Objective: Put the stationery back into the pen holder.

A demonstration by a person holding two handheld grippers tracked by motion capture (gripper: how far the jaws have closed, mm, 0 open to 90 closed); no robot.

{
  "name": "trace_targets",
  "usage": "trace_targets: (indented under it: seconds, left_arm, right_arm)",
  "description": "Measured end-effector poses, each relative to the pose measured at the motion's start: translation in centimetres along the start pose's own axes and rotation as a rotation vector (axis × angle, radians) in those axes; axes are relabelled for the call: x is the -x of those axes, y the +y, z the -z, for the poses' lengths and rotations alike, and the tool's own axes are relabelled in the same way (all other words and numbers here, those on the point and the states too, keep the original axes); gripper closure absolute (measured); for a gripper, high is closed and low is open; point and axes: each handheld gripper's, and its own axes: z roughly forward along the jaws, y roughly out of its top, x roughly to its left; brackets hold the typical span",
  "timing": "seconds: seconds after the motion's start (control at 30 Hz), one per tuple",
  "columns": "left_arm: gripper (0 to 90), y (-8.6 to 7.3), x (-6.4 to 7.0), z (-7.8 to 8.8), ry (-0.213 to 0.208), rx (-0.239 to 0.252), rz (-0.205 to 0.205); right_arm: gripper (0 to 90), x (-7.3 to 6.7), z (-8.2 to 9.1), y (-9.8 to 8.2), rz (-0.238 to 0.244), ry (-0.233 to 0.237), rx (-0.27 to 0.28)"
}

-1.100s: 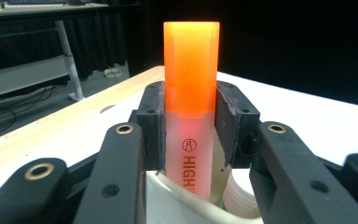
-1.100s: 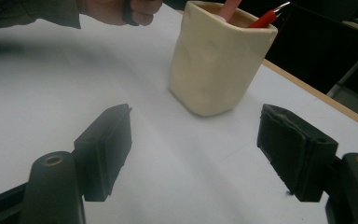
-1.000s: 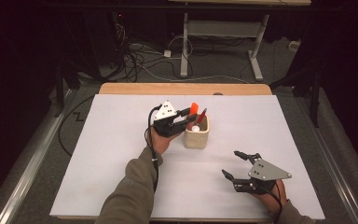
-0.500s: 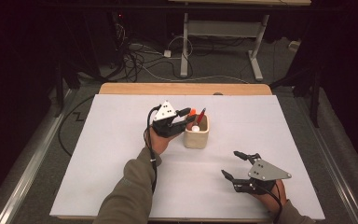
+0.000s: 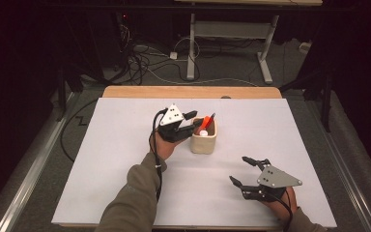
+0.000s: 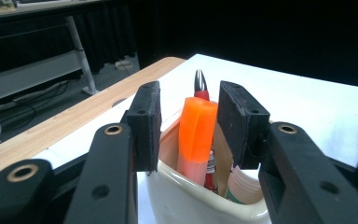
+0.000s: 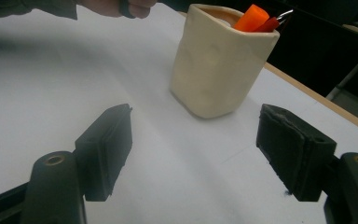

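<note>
Left gripper point(image 6: 186, 126) over cup point(image 5: 204, 141), its fingers point(image 6: 144, 121) just been opening, orange marker point(image 6: 196, 135) loose between them, standing in cup. Step: releasing marker. Next: lift left gripper clear without snagging marker. Right gripper point(image 5: 249, 170) fingers released, resting on desk point(image 5: 101, 164).

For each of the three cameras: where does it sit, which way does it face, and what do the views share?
High view: above the table's near edge, looking forward and down; both forearms, left gripper, right gripper.
Left gripper view: on the left gripper, looking along its jaws, just opening, astride the orange marker.
Right gripper view: on the right gripper, facing along the table; open jaws.
All share the cream cup.
</note>
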Motion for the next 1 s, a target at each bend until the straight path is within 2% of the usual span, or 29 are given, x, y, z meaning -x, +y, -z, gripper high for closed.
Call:
trace_targets:
  seconds: [0.13,0.4,0.47,0.5,0.67,0.77,1.0]
  left_arm:
    - [55.7,0.3,0.1,0.3,0.016,-0.009,-0.017]
    - [43.0,0.9,0.3,1.1,0.042,-0.039,-0.068]
    - [37.6,1.1,0.3,1.3,0.038,-0.042,-0.074]
    - [34.3,1.1,0.4,1.4,0.050,-0.043,-0.076]
    - [32.0,1.4,0.6,1.8,0.062,-0.054,-0.097]
    - [30.9,1.5,0.9,2.1,0.074,-0.066,-0.135]
    - [27.4,1.5,1.4,2.5,0.097,-0.078,-0.167]
  right_arm:
    - [27.2,0.0,0.0,0.0,-0.002,-0.001,0.000]
    - [27.2,0.0,0.0,0.0,-0.003,0.000,-0.002]
    - [27.2,0.0,-0.1,0.0,0.000,0.004,-0.005]
    - [27.2,-0.1,-0.1,0.0,-0.001,0.003,-0.006]
    - [27.2,-0.1,-0.1,0.0,-0.001,0.005,-0.007]
    - [27.2,-0.1,-0.1,0.0,-0.004,0.002,-0.007]
    - [27.2,-0.1,-0.1,0.0,-0.002,0.001,-0.009]
